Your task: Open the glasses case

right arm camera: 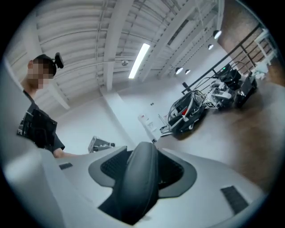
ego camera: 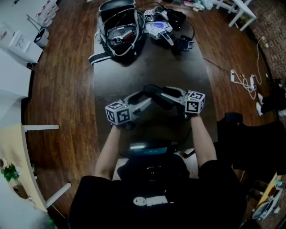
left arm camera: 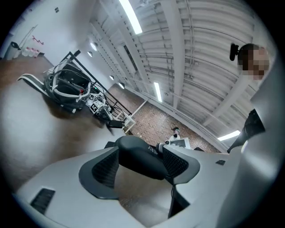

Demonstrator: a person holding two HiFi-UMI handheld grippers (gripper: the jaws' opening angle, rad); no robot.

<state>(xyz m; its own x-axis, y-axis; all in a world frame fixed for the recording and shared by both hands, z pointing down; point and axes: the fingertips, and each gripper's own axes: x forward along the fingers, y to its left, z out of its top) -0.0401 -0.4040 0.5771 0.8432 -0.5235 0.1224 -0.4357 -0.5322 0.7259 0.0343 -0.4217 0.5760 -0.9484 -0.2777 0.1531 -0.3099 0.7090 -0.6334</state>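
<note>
My left fingers, from eight o'clock, and right fingers, from three o'clock, both pinch the black glasses case, apparently not yet opened.

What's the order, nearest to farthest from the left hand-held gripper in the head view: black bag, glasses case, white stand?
1. glasses case, in the left hand-held gripper, mid-table.
2. black bag, table's far end.
3. white stand, far right floor.
</note>
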